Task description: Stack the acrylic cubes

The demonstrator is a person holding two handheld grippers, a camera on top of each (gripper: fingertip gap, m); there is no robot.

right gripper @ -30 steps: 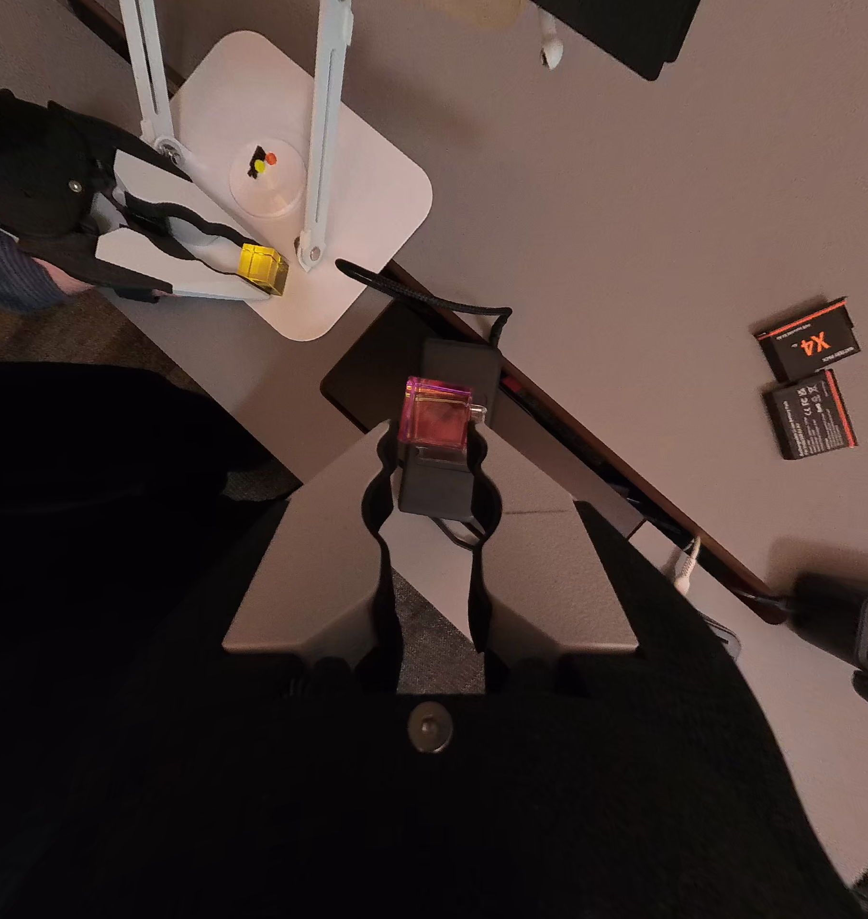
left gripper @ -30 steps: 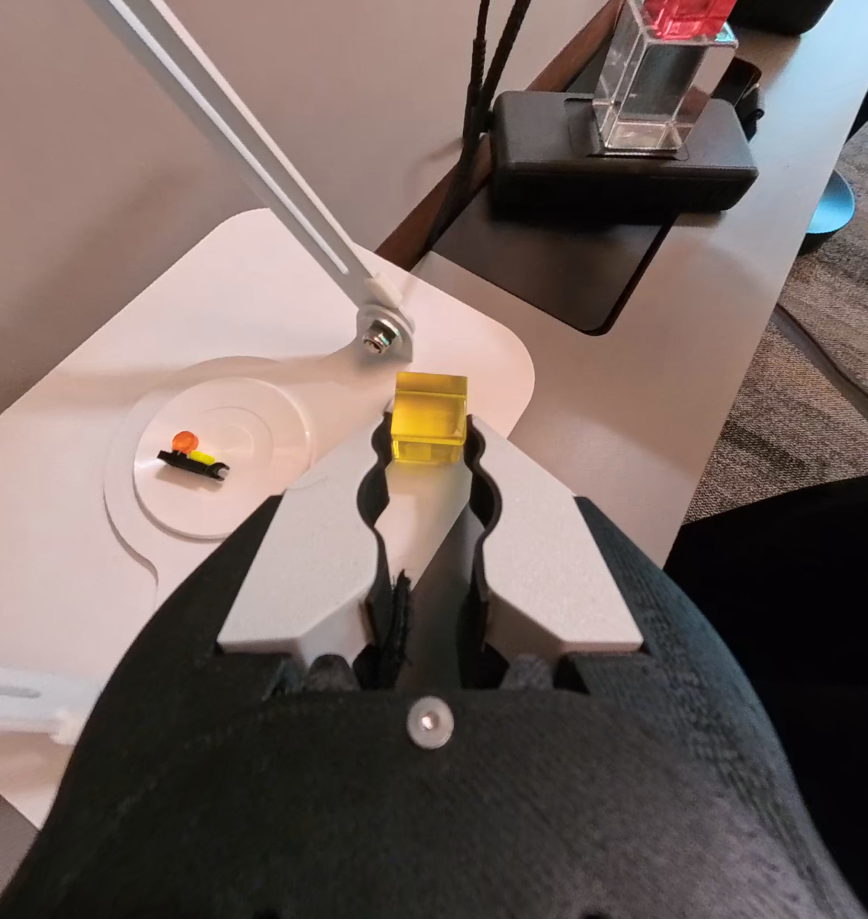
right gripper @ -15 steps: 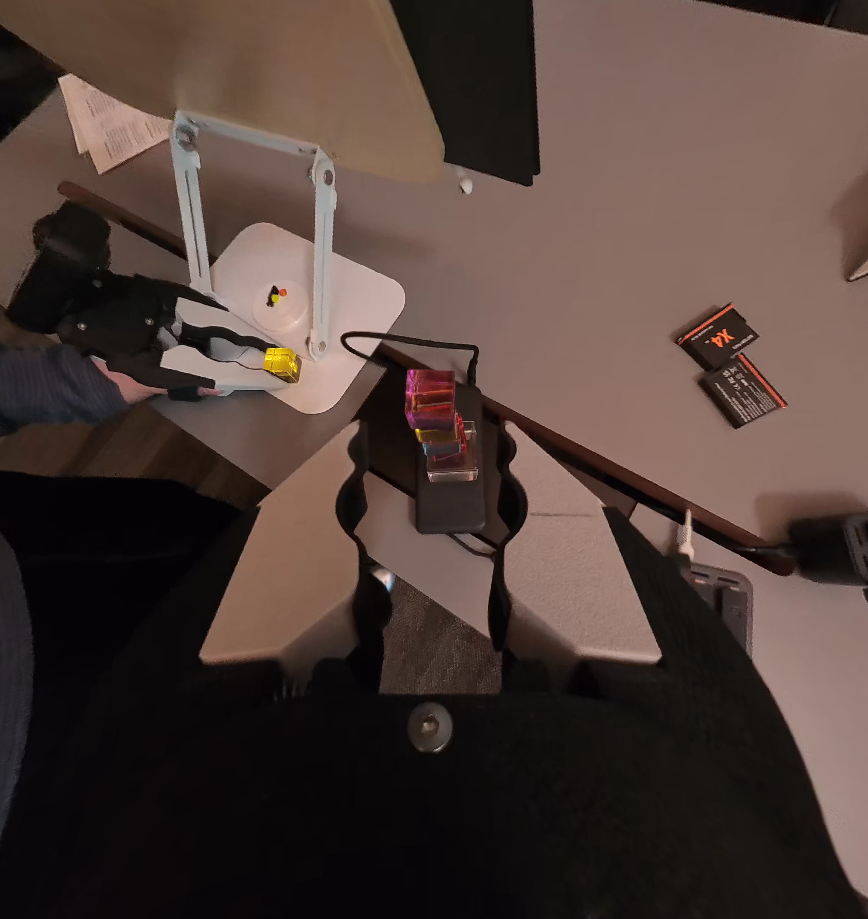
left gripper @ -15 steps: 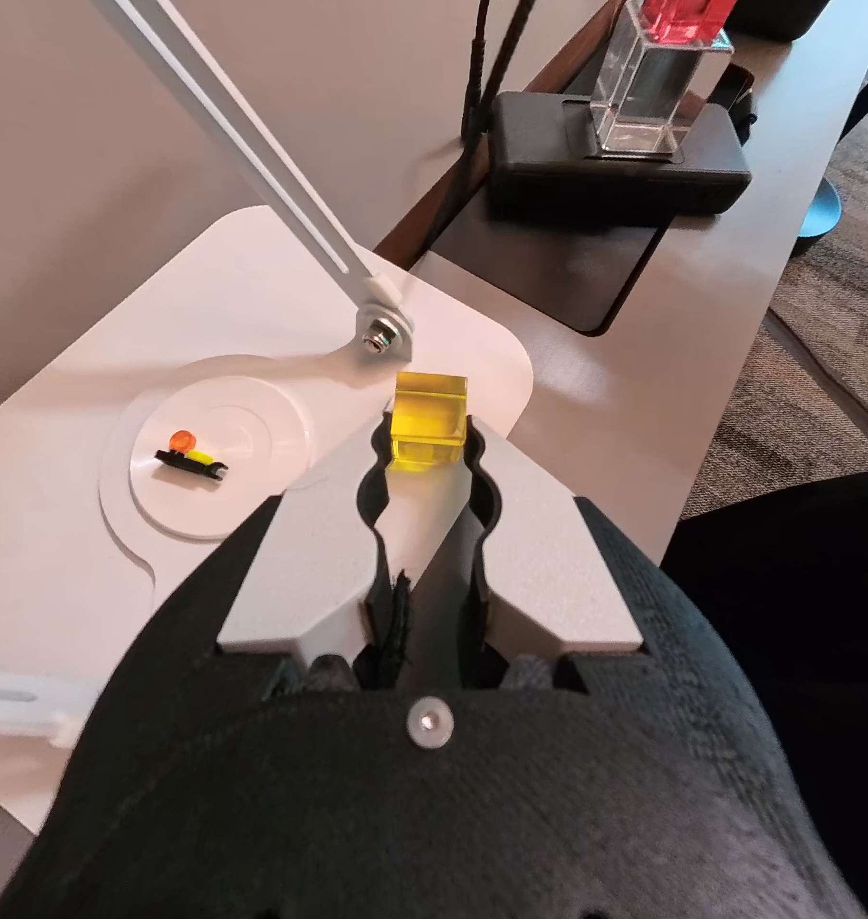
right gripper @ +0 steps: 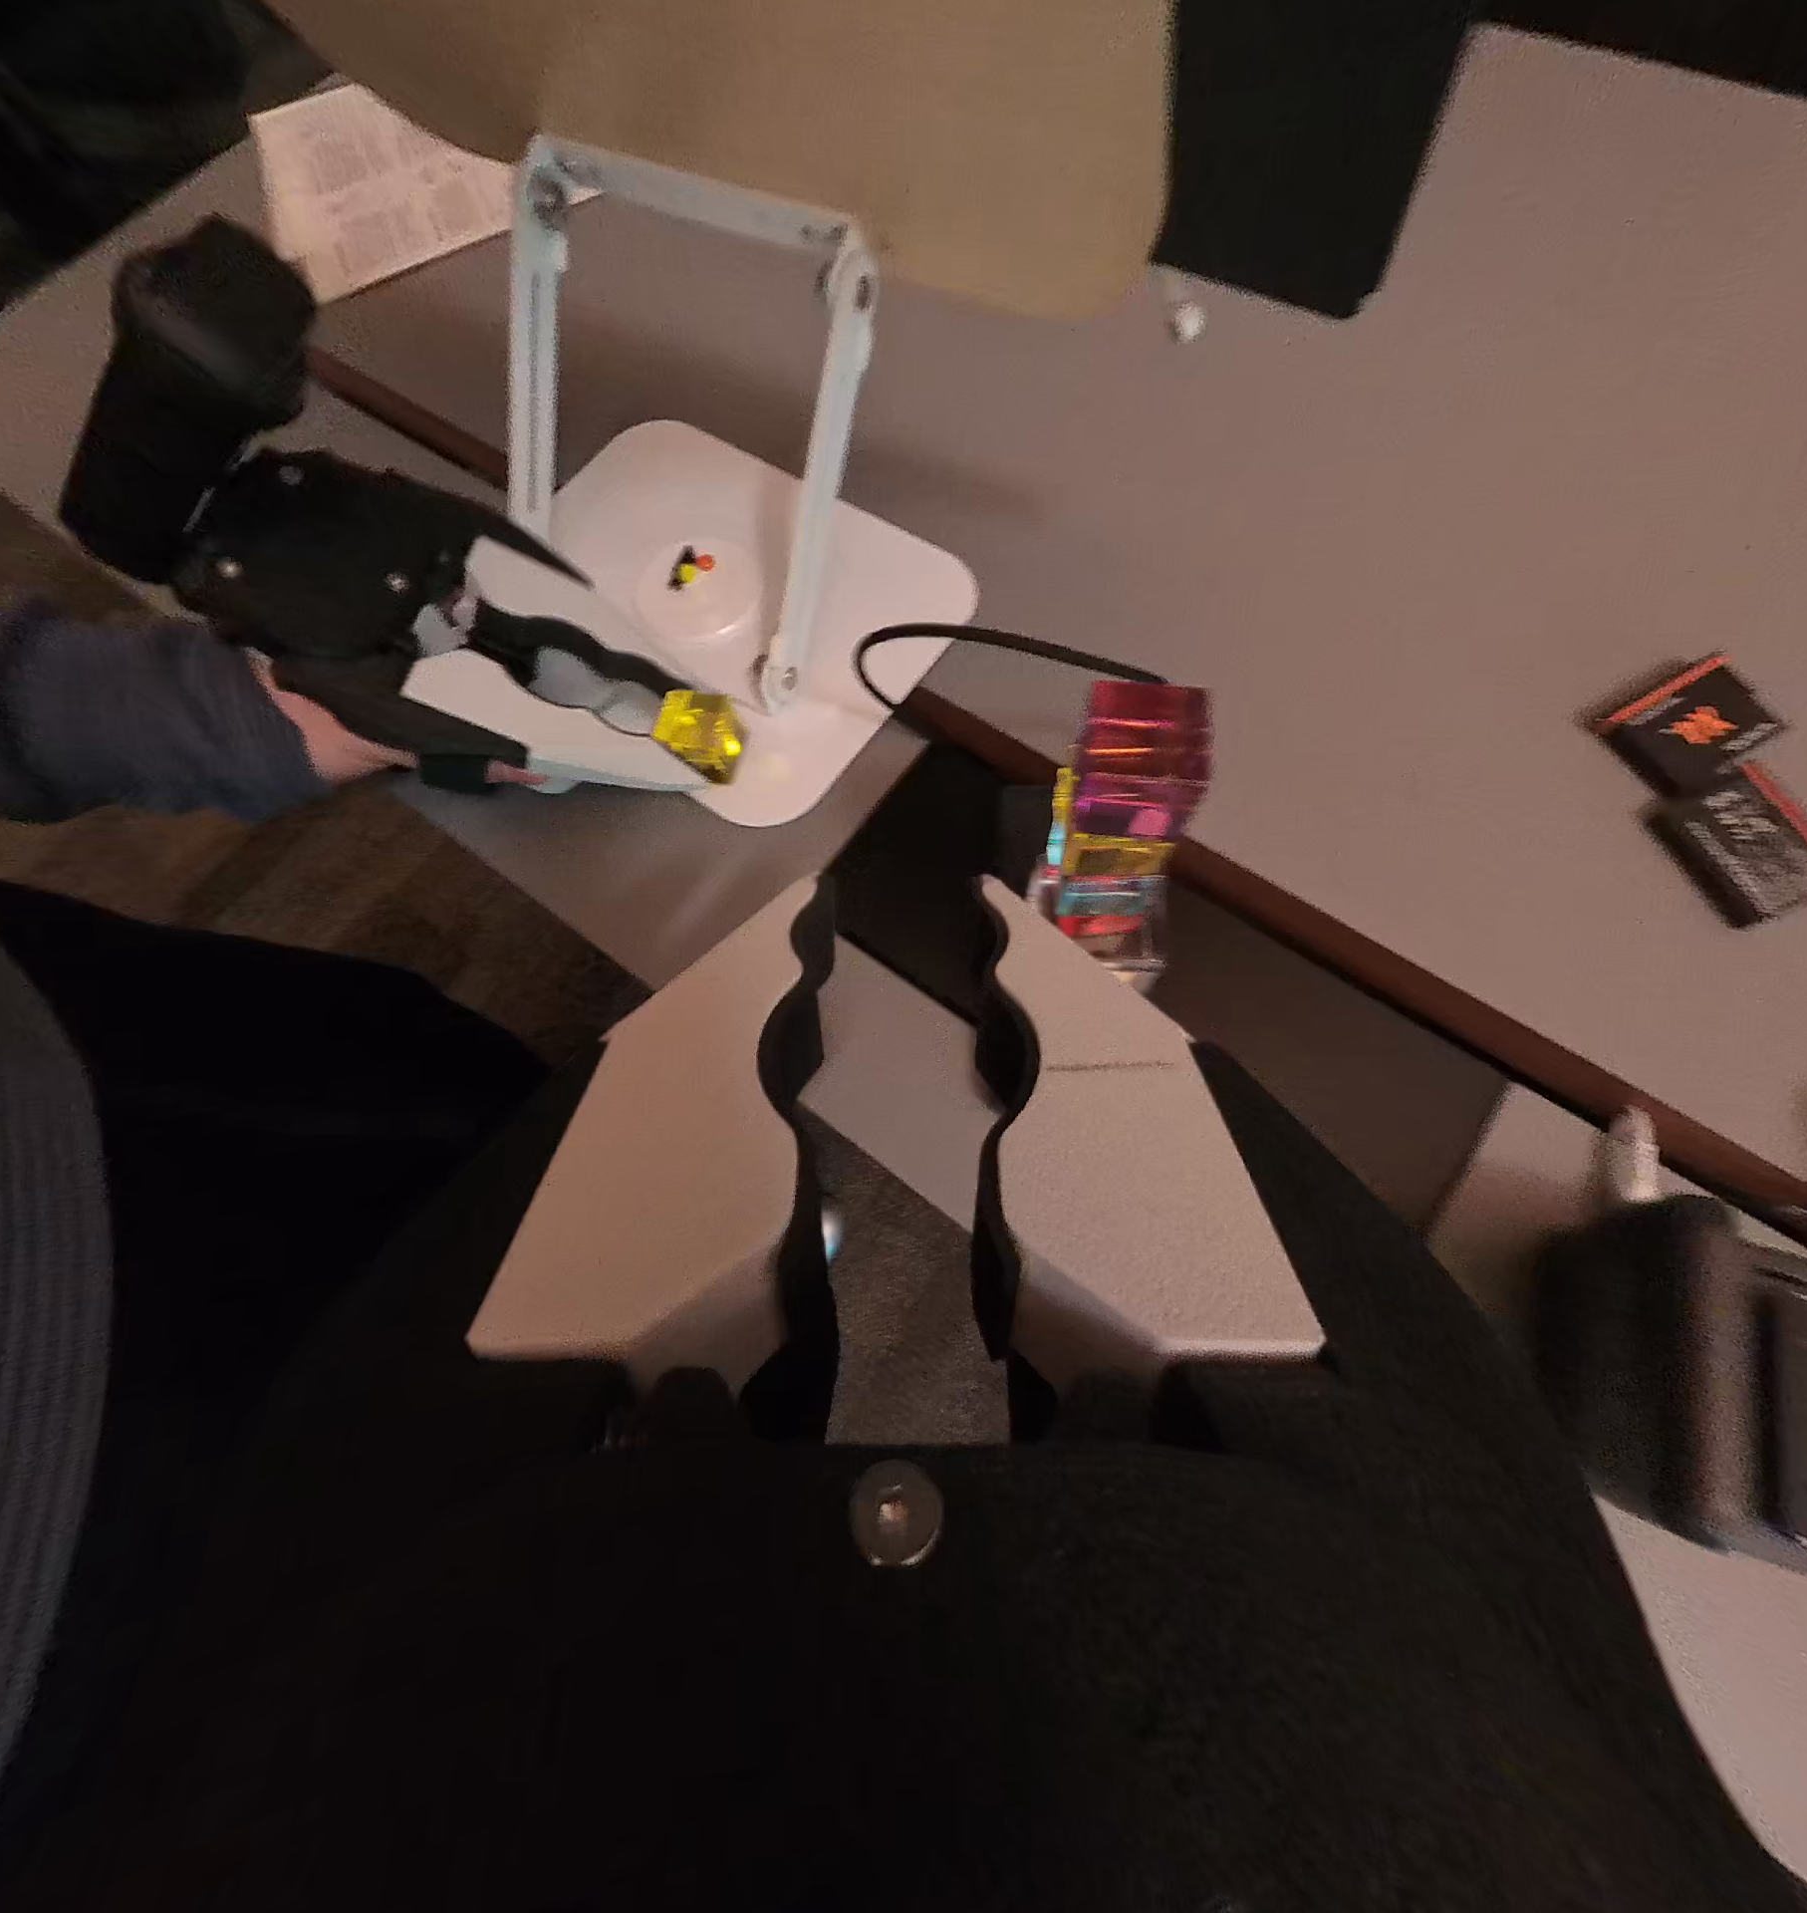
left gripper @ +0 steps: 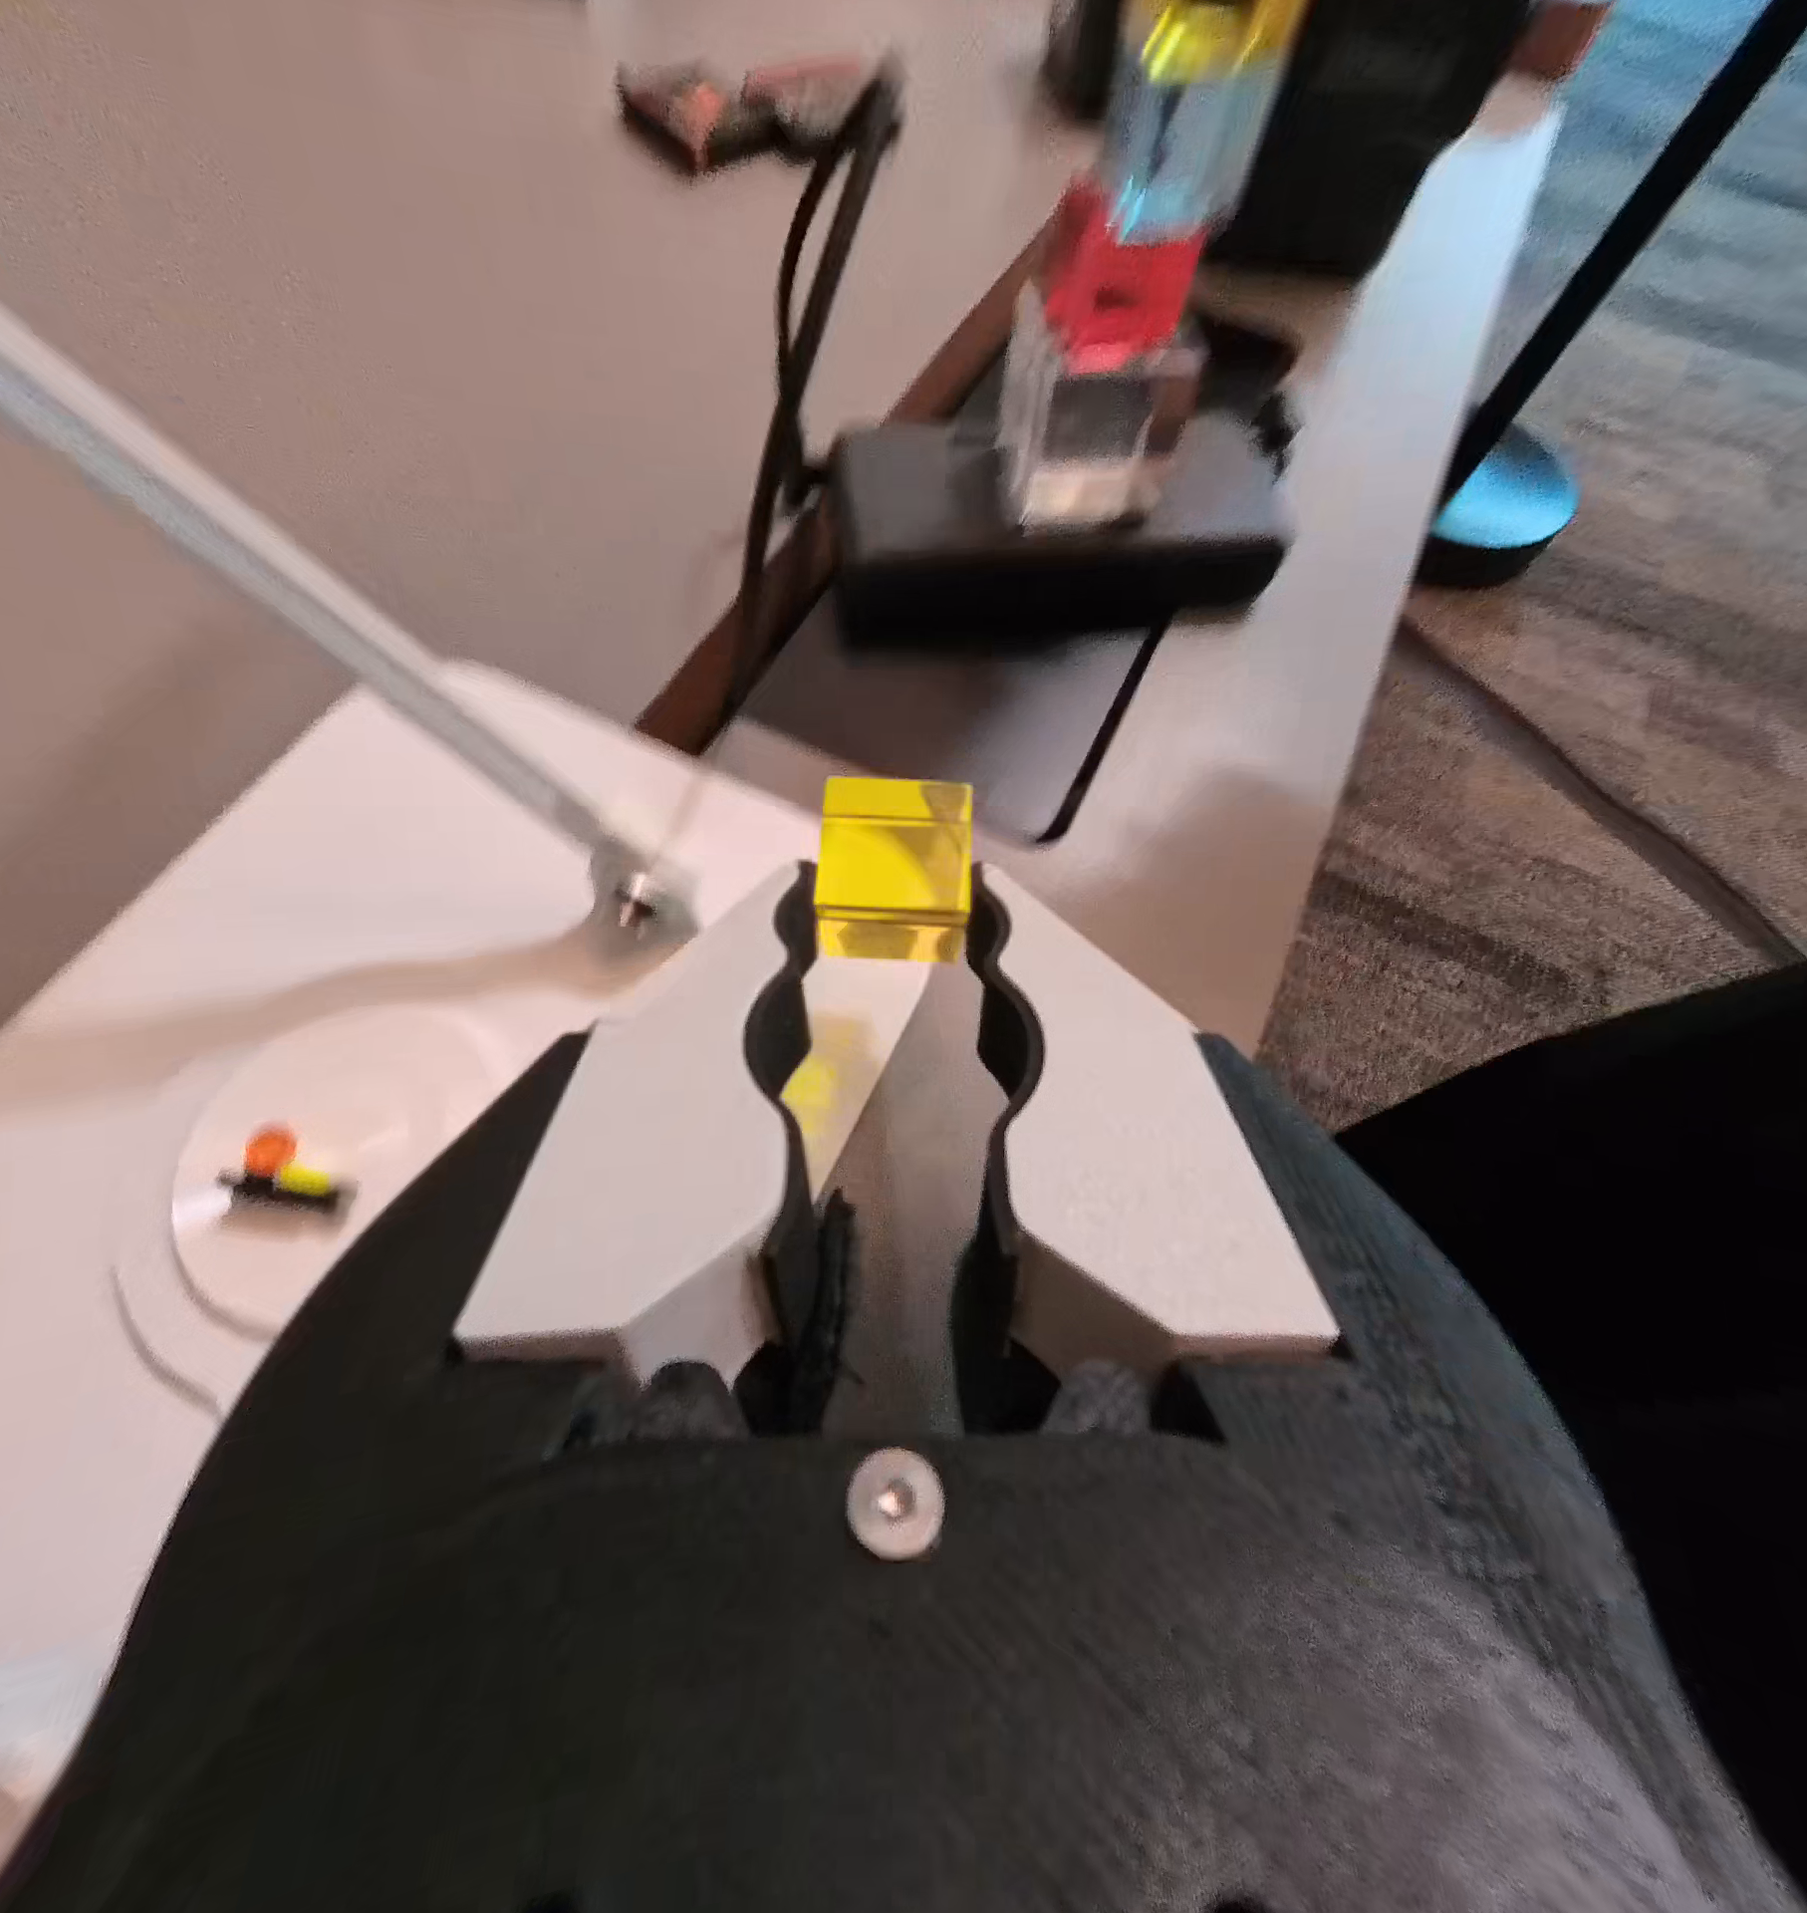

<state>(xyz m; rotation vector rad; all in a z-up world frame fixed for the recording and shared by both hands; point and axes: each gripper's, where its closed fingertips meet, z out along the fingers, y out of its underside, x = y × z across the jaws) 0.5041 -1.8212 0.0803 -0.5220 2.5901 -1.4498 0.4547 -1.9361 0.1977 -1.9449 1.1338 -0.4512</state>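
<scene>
My left gripper (left gripper: 894, 892) is shut on a clear yellow cube (left gripper: 894, 864) and holds it a little above the white stand base (left gripper: 361, 828); its yellow glow falls on the base below. The right wrist view shows the same grasp on the cube (right gripper: 700, 733). My right gripper (right gripper: 899, 901) is open with nothing between its fingers. It hangs just left of a tall stack of coloured clear cubes (right gripper: 1127, 828). The stack (left gripper: 1117, 311) stands on a black box (left gripper: 1055, 559).
A white stand with two arms (right gripper: 837, 466) rises from the base; a small orange, yellow and black piece (left gripper: 278, 1165) lies on its round disc. A black cable (left gripper: 796, 311), two black packs (right gripper: 1707, 787), a black charger (right gripper: 1696, 1387) and papers (right gripper: 361, 197) lie on the grey table. One gripper's finger ends stand about 20 cm off the other's. Between my right fingertips and the stack (left gripper: 1117, 311) there is roughly 10 cm.
My right gripper let go of the pink cube on top of the stack, opened wide, drew back, and its fingers have since narrowed on air. My left gripper has lifted the yellow cube off the base.
</scene>
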